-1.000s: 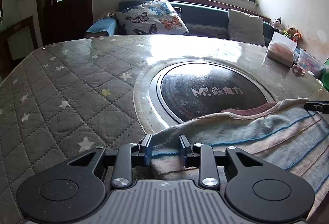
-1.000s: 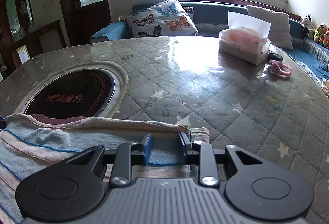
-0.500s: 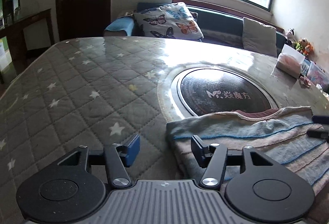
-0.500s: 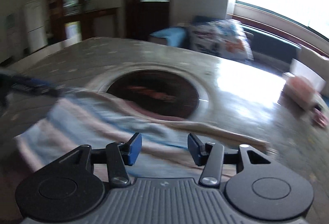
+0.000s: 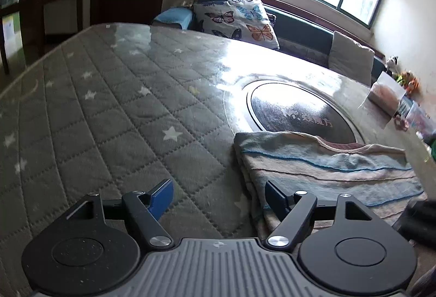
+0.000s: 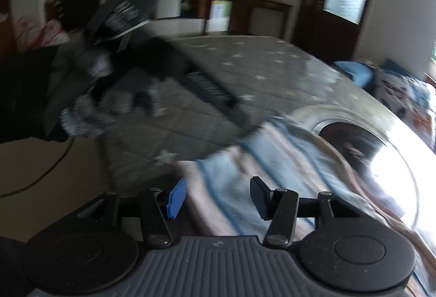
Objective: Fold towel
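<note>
A striped towel (image 5: 327, 166) in blue, pink and cream lies folded on the quilted table, its far edge over the round black hob. My left gripper (image 5: 219, 196) is open just left of the towel's near corner, with nothing between its fingers. In the blurred right wrist view the same towel (image 6: 272, 160) lies ahead, and my right gripper (image 6: 216, 196) is open above its near edge, holding nothing. The other gripper (image 6: 152, 73), held by a hand in a dark sleeve, shows at upper left of the right wrist view.
The grey star-quilted table cover (image 5: 109, 111) under glass stretches left. A round black hob (image 5: 299, 114) sits mid-table. A tissue box (image 5: 385, 95) and small items stand at the far right. A sofa with a butterfly cushion (image 5: 237, 19) lies behind.
Both grippers opened and let go of the towel, then drew back. The right gripper swung sharply left, now facing the left gripper and the room's dark cabinets.
</note>
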`<state>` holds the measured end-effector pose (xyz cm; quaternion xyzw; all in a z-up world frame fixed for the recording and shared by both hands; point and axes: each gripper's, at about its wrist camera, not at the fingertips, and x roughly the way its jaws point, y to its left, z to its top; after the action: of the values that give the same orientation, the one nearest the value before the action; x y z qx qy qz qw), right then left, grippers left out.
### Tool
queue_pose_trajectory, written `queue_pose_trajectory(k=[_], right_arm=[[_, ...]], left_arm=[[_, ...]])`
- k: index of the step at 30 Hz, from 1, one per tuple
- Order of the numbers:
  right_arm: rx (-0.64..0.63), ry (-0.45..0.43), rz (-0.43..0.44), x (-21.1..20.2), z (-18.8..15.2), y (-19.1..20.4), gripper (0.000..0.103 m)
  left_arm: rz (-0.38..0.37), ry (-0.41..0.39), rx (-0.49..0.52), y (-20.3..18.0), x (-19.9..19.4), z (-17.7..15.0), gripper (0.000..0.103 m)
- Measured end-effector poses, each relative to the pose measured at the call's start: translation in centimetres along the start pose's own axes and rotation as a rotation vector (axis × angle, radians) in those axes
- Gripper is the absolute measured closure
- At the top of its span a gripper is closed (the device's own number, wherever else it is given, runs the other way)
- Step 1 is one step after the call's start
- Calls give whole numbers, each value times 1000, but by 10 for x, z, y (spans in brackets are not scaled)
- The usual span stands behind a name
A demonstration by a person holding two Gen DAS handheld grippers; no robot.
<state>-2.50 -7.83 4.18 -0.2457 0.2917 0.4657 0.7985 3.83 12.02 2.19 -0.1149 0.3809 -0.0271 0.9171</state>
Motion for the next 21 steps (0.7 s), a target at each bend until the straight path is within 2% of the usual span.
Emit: queue_pose_trajectory(k=[6,10,13,19,21], right_arm=[[-60,42,-13,18,0,24,61],[-45,36,-25,20,-1,23,83],[7,14,-14,11,2,15,90],[105,-59,-4,-16,6,-6,95],[127,-81,-1,-24,7,-11,95]], left_arm=[[-61,32,-57,-1,2,-3,25],[-99,63,-108,-3,5,-5,25],[-127,87,-147,-4,8,-7,25],[-190,127,-239,-11,14,-6,27],[-218,143,-271,-13,18,-5,32]])
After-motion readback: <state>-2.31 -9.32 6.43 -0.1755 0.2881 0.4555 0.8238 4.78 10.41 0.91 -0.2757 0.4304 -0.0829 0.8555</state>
